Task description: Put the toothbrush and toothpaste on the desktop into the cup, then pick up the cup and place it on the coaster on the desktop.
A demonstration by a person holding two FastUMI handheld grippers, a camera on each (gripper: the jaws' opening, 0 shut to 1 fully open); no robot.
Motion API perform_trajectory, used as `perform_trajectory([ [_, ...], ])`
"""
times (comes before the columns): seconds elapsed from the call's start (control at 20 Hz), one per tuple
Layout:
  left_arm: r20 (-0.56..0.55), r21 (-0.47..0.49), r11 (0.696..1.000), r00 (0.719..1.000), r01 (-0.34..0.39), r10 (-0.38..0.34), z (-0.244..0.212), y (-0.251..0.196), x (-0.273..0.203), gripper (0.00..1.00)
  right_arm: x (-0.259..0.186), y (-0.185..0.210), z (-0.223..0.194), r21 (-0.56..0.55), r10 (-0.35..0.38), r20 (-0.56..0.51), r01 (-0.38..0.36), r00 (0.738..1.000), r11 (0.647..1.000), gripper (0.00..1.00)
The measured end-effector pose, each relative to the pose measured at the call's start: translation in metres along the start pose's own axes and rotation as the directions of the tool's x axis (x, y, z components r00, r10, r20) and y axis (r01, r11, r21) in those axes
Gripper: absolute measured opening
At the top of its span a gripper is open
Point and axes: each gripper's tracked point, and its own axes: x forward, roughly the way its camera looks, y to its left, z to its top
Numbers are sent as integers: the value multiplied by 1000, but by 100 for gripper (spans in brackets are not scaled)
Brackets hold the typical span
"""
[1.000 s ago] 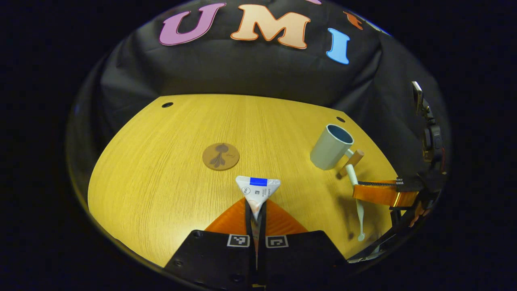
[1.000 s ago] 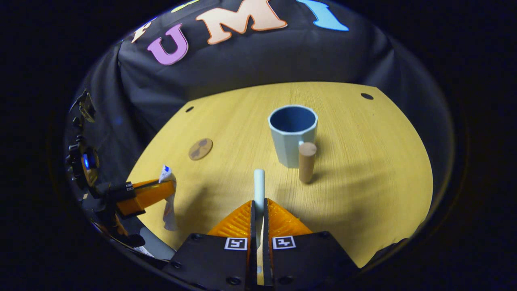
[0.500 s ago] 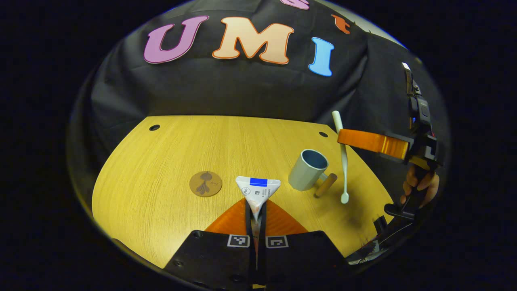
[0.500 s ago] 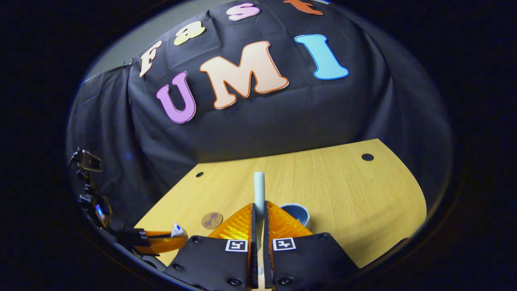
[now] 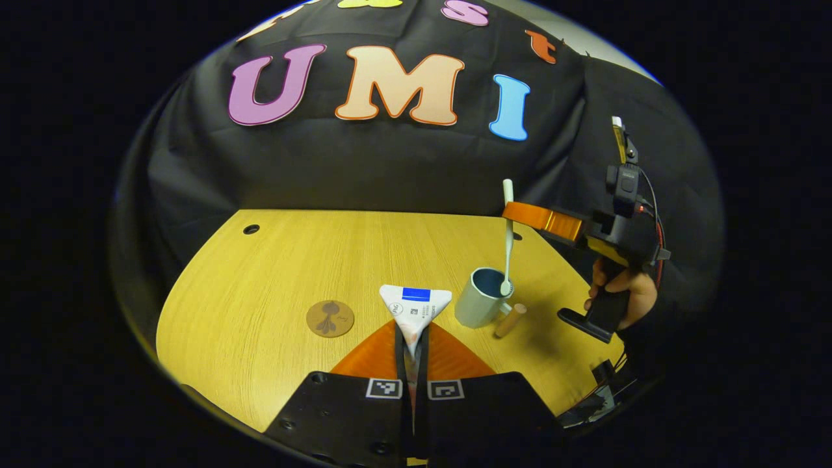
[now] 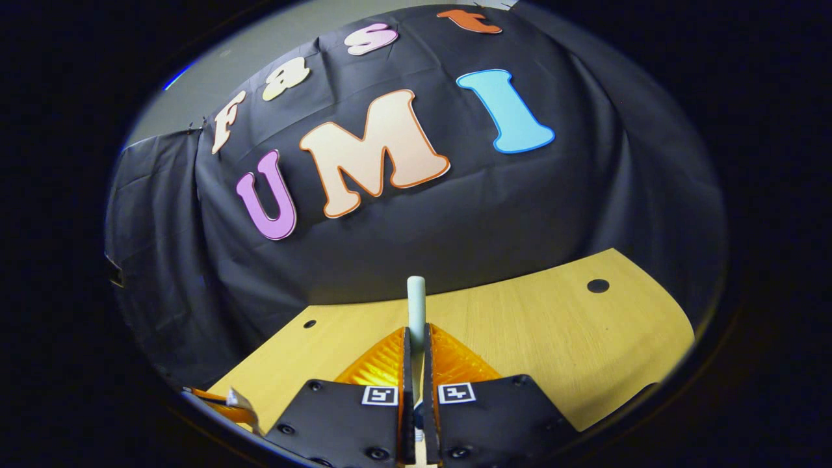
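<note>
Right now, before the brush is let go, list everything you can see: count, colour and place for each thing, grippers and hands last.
Toothbrush: one, pale white, upright in the right gripper, lower end at the cup's mouth.
Toothpaste: one, white tube with a blue band, held off the desktop in the left gripper.
Cup: one, pale grey outside, blue inside, wooden peg handle, standing on the desktop's right part.
Coaster: one, round, brown with a dark leaf print, bare, left of the cup.
Desktop: one, yellow wood grain, with small dark holes near the far edge.
Left gripper: one, shut on the toothpaste.
Right gripper: one, shut on the toothbrush.
Hand: one, gripping the right gripper's handle.
</note>
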Motion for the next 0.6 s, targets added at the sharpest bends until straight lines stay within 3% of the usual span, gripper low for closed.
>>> perform_trajectory([
  [0.3, 33, -7, 1000, 999, -14, 14, 17, -7, 0, 0, 15, -11, -28, -72, -16, -35, 13, 999, 997, 8],
  [0.6, 82, 26, 999, 996, 29, -31, 43, -25, 18, 0, 14, -21, -65, -71, -39, -140, 30, 989, 997, 11],
])
